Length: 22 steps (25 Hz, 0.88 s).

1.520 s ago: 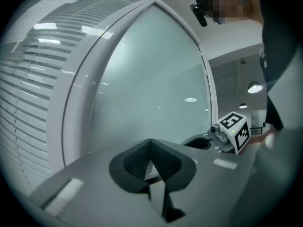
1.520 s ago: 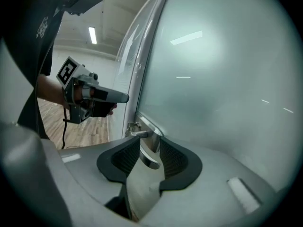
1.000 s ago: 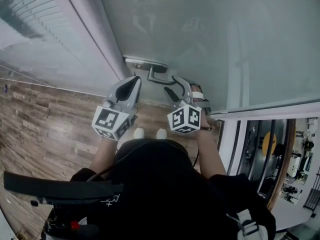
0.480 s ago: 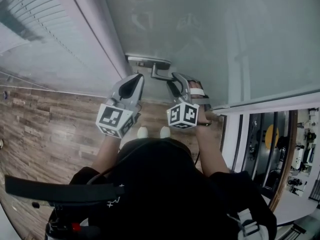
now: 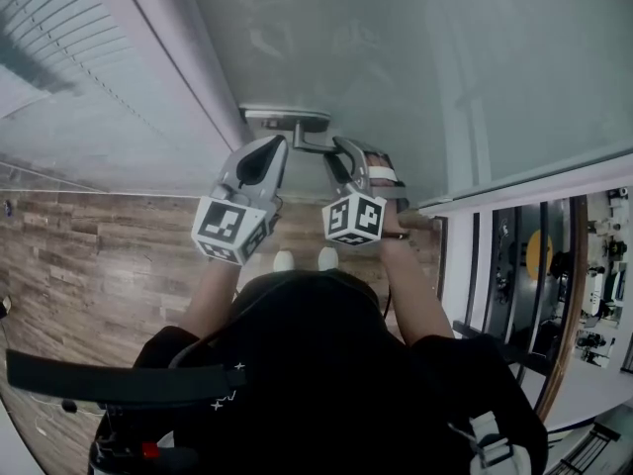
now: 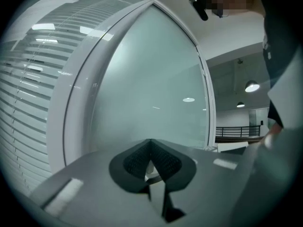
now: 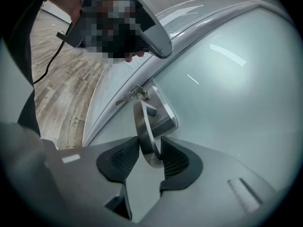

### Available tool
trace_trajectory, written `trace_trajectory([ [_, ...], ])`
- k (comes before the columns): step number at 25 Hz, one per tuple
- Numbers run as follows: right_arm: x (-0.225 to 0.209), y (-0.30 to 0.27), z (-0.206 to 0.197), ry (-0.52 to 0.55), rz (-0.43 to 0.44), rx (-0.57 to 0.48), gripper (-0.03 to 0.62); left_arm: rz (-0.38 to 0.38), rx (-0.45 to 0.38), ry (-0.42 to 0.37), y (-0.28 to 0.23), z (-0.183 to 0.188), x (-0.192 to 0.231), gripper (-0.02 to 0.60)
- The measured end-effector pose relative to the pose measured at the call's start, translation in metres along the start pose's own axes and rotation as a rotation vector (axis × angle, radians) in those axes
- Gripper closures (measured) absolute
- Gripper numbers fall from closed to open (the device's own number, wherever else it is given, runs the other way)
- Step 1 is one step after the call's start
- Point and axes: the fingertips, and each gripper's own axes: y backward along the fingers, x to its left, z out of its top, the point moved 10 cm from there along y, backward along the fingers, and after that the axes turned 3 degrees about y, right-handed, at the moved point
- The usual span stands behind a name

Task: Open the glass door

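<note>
The frosted glass door point(image 5: 415, 57) fills the top of the head view. Its metal lever handle point(image 5: 311, 144) juts from a lock plate point(image 5: 287, 119) at the door's edge. My right gripper point(image 5: 336, 154) has just been closing on that lever. In the right gripper view the handle point(image 7: 143, 126) stands between the pads of the right gripper point(image 7: 150, 148), and both pads touch it. My left gripper point(image 5: 273, 152) hovers just left of the handle, close to the glass. The left gripper point(image 6: 151, 148) is shut with nothing between its jaws, facing the door point(image 6: 151, 93).
A key point(image 7: 130, 94) sticks in the lock beside the handle. The white door frame point(image 5: 178, 67) and slatted blinds point(image 5: 59, 47) lie to the left. Wood floor point(image 5: 89, 245) is below, and a glass partition edge point(image 5: 465, 255) stands at the right.
The right gripper has moved up onto the lever and its jaws have narrowed around it. The left gripper has stayed about where it was.
</note>
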Motion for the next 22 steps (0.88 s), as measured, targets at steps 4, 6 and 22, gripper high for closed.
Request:
trace_trajectory([
  [4,-0.003,0.000,0.003,-0.054,-0.004,-0.005,0.451,-0.029,0.004,-0.014,-0.005,0.005,-0.004,0.581],
  [6,-0.003,0.001,0.004,-0.079,-0.008,-0.006,0.451,-0.043,0.006,-0.015,-0.006,0.007,-0.007,0.581],
  [22,0.009,-0.011,-0.001,-0.291,0.004,-0.008,0.451,-0.091,0.018,-0.025,-0.004,-0.003,-0.001,0.581],
])
